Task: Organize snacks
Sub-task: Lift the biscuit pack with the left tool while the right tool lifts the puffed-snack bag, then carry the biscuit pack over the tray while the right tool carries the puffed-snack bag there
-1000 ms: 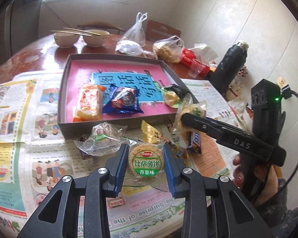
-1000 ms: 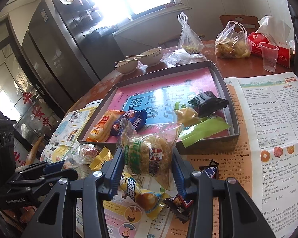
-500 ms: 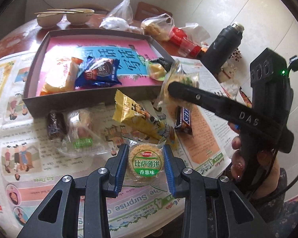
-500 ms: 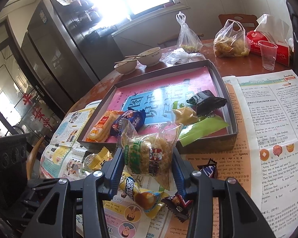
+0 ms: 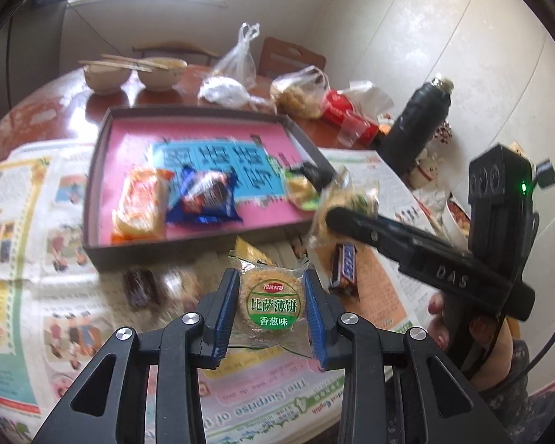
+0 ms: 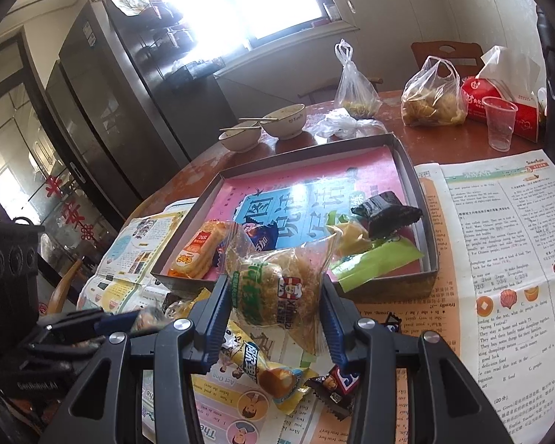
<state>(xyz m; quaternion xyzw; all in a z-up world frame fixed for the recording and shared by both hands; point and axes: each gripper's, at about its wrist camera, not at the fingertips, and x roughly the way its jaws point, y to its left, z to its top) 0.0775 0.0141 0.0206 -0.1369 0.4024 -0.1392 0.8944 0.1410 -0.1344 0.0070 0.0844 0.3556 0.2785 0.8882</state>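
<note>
Left hand-held gripper [image 5: 272,305]: clamped on the round flat cracker in a clear wrapper with a green-and-white label [image 5: 272,304], blue pads pressing both sides of the wrapper; it hangs above the newspaper-covered table [image 5: 26,296], just short of the near wall of the shallow brown cardboard box with a pink printed sheet on its floor [image 5: 166,251].
Left placement advice: carry the cracker over the near wall before lowering; aim for bare pink floor, since an orange packet [image 5: 140,203] and a blue wrapped snack [image 5: 205,196] already fill the near-left part.
Loose snacks between: a dark wrapped piece [image 5: 140,288] and a chocolate bar [image 5: 344,266] lie on the newspaper outside the box, left for later trips.
Right hand-held gripper [image 6: 273,318]: closed on the clear bag of golden shredded snack with a red-and-white logo [image 6: 281,292], held near the box's front wall.
Right placement advice: the bag's loose plastic tail may snag on the rim, so lift clear first; the open space looks to be towards the far middle, beyond the black packet [image 6: 386,211] and green wrapper [image 6: 381,259].
Both: I would lower one at a time, as the two sit near each other.
</note>
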